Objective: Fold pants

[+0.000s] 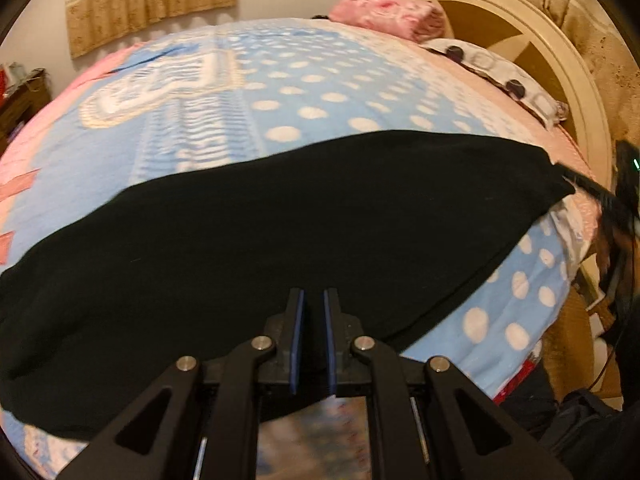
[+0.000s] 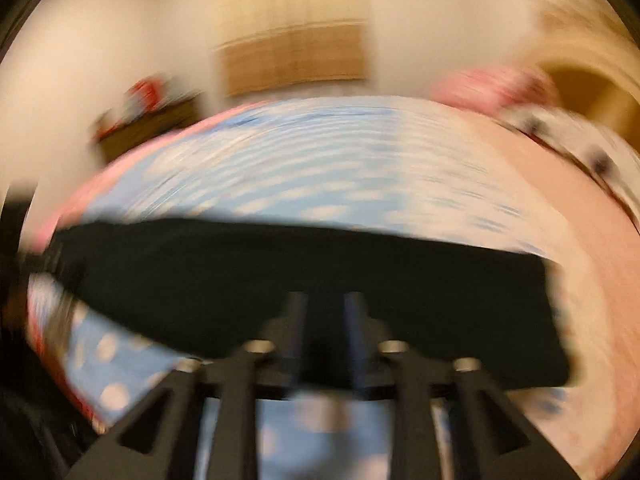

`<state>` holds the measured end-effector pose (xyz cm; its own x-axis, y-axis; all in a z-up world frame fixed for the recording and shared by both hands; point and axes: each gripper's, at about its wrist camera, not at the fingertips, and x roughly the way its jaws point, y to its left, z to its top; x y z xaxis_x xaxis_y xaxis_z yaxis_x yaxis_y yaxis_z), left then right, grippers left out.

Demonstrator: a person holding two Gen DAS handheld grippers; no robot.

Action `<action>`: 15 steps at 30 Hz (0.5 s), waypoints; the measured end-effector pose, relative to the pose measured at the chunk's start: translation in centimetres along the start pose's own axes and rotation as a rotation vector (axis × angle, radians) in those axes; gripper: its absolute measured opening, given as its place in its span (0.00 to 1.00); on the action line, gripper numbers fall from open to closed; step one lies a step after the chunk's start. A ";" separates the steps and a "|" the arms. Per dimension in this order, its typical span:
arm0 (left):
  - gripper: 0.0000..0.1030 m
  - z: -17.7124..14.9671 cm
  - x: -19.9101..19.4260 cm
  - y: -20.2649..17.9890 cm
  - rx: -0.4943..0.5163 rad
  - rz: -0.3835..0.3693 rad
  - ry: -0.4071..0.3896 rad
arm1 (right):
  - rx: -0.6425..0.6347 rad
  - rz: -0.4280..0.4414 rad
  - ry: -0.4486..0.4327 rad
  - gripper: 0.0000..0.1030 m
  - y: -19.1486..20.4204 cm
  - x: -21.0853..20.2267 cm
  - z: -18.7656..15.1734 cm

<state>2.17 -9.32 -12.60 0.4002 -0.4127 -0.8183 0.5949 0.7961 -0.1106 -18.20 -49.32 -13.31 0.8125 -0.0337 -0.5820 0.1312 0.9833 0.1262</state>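
The black pants (image 1: 280, 232) lie as a wide band across the near part of the bed. My left gripper (image 1: 314, 300) is over their near edge, its blue-padded fingers a narrow gap apart with black cloth between them. In the blurred right wrist view the pants (image 2: 320, 280) stretch across the bed, and my right gripper (image 2: 326, 304) is at their near edge with its fingers a small gap apart; whether they pinch cloth is unclear. The right gripper (image 1: 616, 216) also shows at the right edge of the left wrist view, at the pants' far end.
The bed has a blue polka-dot blanket (image 1: 304, 92) with pink borders. A pink folded blanket (image 1: 384, 14) and a spotted pillow (image 1: 496, 70) lie by the round cream headboard (image 1: 576, 76). A dark dresser (image 1: 20, 96) stands at the left. Curtains hang behind.
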 end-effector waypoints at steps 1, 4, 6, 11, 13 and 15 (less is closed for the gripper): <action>0.11 0.1 0.3 -0.4 0.004 -0.008 0.002 | 0.043 -0.023 -0.015 0.62 -1.7 -0.4 0.4; 0.11 -0.1 0.9 -1.5 0.016 -0.032 0.007 | 0.183 -0.103 -0.037 0.66 -8.2 -1.1 2.2; 0.11 -0.1 1.3 -2.3 0.029 -0.040 0.007 | 0.226 -0.103 0.001 0.66 -10.3 -0.3 2.9; 0.12 -0.1 1.7 -2.5 0.029 -0.033 -0.003 | 0.353 -0.006 0.103 0.59 -14.4 3.5 3.0; 0.12 -0.1 1.8 -2.4 0.022 -0.042 -0.001 | 0.373 0.046 0.129 0.27 -14.6 4.5 2.8; 0.13 -0.1 1.8 -2.3 0.024 -0.047 -0.001 | 0.343 0.033 0.115 0.05 -14.1 4.3 2.8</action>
<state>1.39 -11.86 -13.85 0.3717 -0.4499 -0.8121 0.6300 0.7648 -0.1353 -14.93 -63.79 -15.38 0.7530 0.0363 -0.6571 0.3047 0.8657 0.3970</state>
